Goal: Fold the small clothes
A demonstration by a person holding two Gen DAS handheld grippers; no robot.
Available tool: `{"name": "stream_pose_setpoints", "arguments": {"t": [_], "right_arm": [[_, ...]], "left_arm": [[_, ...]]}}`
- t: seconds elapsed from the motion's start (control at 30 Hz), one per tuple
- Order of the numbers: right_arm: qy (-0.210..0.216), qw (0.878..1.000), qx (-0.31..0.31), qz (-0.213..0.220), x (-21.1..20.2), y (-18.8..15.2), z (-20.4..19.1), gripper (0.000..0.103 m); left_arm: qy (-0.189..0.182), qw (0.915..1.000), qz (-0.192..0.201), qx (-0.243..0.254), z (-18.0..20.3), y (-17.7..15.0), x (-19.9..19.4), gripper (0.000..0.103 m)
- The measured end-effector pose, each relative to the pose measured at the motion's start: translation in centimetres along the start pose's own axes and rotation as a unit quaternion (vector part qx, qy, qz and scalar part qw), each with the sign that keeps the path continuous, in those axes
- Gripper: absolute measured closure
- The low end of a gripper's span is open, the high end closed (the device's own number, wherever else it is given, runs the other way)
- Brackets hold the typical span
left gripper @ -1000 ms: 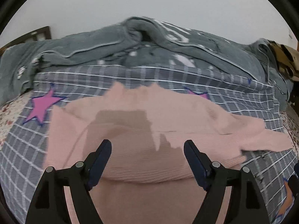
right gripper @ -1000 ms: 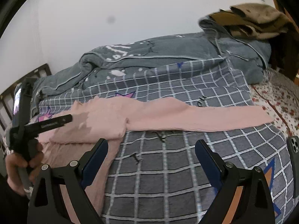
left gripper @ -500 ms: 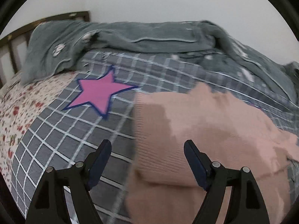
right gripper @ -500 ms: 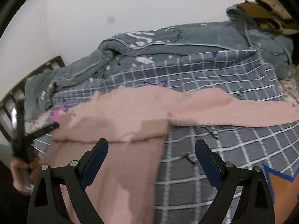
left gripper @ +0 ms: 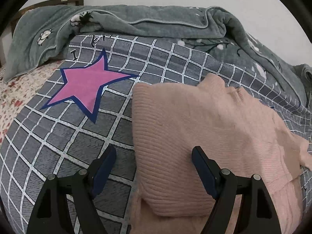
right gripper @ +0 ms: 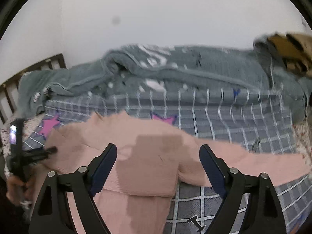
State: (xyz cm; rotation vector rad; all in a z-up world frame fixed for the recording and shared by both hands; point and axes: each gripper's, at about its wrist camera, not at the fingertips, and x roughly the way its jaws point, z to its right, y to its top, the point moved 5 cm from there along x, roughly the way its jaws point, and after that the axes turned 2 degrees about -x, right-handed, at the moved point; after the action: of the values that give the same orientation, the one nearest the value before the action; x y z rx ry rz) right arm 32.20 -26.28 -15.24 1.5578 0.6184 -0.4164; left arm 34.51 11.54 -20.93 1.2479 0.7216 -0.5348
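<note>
A pink ribbed knit sweater (left gripper: 195, 128) lies on a grey checked bedspread (left gripper: 58, 136). Its left part is folded over the body, and one sleeve (right gripper: 253, 163) stretches out to the right. My left gripper (left gripper: 154, 165) is open and empty, just above the sweater's folded left edge. My right gripper (right gripper: 158, 165) is open and empty, over the middle of the sweater. The left gripper also shows at the left edge of the right wrist view (right gripper: 29, 152), held in a hand.
A rumpled grey-green blanket (left gripper: 156, 21) lies along the far side of the bed by the white wall. A pink star (left gripper: 87, 83) is printed on the bedspread left of the sweater. A wooden bed frame (right gripper: 29, 72) stands at the left. Brown clothes (right gripper: 288, 48) are piled far right.
The left gripper has swung left to the sweater's folded left edge. The right gripper has moved left, from over the bare bedspread to over the sweater's middle. Both stayed open.
</note>
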Motion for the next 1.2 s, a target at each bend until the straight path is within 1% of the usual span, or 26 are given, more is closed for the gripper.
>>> {"name": "stream_pose_setpoints", "arguments": {"t": [0.03,0.07,0.1,0.13,0.2,0.3,0.33,0.4,0.47,0.53,0.67,0.7,0.73,0.8,0.83,0.9,1.0,1.03,1.07,1.1,1.13,1.17,1.2], "right_arm": [[-0.002,1.000,0.005,-0.021,1.2,-0.8,0.3,0.036],[-0.002,0.999,0.008,-0.050,2.6,-1.8,0.6,0.044],[0.002,0.998,0.011,-0.069,3.4,-2.6,0.8,0.048],[0.007,0.997,0.013,-0.080,3.9,-3.0,0.9,0.053],[0.010,0.996,0.011,-0.085,4.3,-3.4,0.8,0.053],[0.002,0.995,0.004,-0.095,4.9,-3.8,0.7,0.053],[-0.002,0.995,0.001,-0.100,5.2,-4.0,0.7,0.057],[0.000,0.995,-0.009,-0.096,5.1,-4.1,0.2,0.072],[-0.017,0.996,-0.024,-0.083,4.6,-3.8,-0.2,0.093],[-0.021,0.996,-0.043,-0.072,4.0,-3.4,-0.8,0.099],[-0.014,0.997,-0.069,-0.027,2.2,-1.3,-1.7,0.099],[-0.012,0.997,-0.072,-0.014,1.7,-0.5,-1.7,0.099],[-0.009,0.997,-0.073,-0.010,1.5,-0.1,-1.8,0.099],[-0.008,0.997,-0.074,-0.002,1.4,0.5,-1.8,0.099],[-0.010,0.997,-0.077,-0.003,1.6,0.4,-1.7,0.099],[-0.019,0.996,-0.081,-0.022,2.8,-0.7,-1.4,0.099],[-0.027,0.994,-0.075,-0.072,5.0,-2.7,-0.5,0.099],[-0.027,0.994,-0.070,-0.082,5.3,-2.9,-0.3,0.098],[-0.025,0.994,-0.066,-0.080,5.2,-2.8,-0.2,0.098],[-0.018,0.995,-0.063,-0.072,5.0,-2.7,-0.1,0.096],[-0.018,0.995,-0.062,-0.070,4.9,-2.8,-0.1,0.090],[-0.019,0.995,-0.062,-0.070,4.8,-2.9,-0.1,0.079],[-0.020,0.995,-0.063,-0.072,4.9,-3.0,-0.2,0.073]], "left_arm": [[-0.004,1.0000,0.001,-0.002,-0.1,0.0,-0.1,0.024],[-0.007,1.0000,0.000,-0.004,-0.1,0.0,-0.1,0.024],[-0.009,0.9999,0.000,-0.008,-0.3,0.0,-0.1,0.024],[-0.009,0.9999,0.001,-0.011,-0.3,0.0,-0.2,0.024],[-0.007,0.9999,0.000,-0.014,-0.3,0.1,-0.1,0.024],[-0.002,1.0000,-0.002,-0.009,0.0,0.1,0.1,0.024],[0.000,1.0000,-0.001,-0.005,0.2,0.0,0.1,0.024],[0.003,1.0000,0.001,0.001,0.4,-0.1,0.0,0.024],[0.002,1.0000,0.004,0.001,0.3,-0.1,-0.1,0.024],[-0.001,0.9999,0.006,-0.008,0.0,0.0,-0.2,0.024],[-0.015,0.9992,0.015,-0.033,-0.8,0.2,-0.5,0.027],[-0.019,0.9989,0.017,-0.039,-1.0,0.2,-0.6,0.032],[-0.021,0.9986,0.017,-0.047,-1.3,0.3,-0.6,0.044],[-0.018,0.9980,0.015,-0.058,-1.9,0.3,-0.4,0.057],[-0.021,0.9976,0.016,-0.064,-2.1,0.3,-0.4,0.059],[-0.022,0.9974,0.015,-0.066,-2.1,0.3,-0.4,0.059],[0.000,0.9988,0.012,-0.047,-1.4,0.1,-0.1,0.057],[0.006,0.9993,0.011,-0.036,-1.0,0.1,-0.1,0.053],[0.010,0.9995,0.010,-0.027,-0.7,0.0,-0.1,0.051],[0.012,0.9997,0.009,-0.018,-0.4,0.0,-0.1,0.047],[0.013,0.9998,0.008,-0.014,-0.3,-0.1,-0.1,0.044],[0.012,0.9998,0.008,-0.011,-0.2,-0.2,-0.1,0.042],[0.012,0.9998,0.008,-0.010,-0.2,-0.2,-0.1,0.040]]}}
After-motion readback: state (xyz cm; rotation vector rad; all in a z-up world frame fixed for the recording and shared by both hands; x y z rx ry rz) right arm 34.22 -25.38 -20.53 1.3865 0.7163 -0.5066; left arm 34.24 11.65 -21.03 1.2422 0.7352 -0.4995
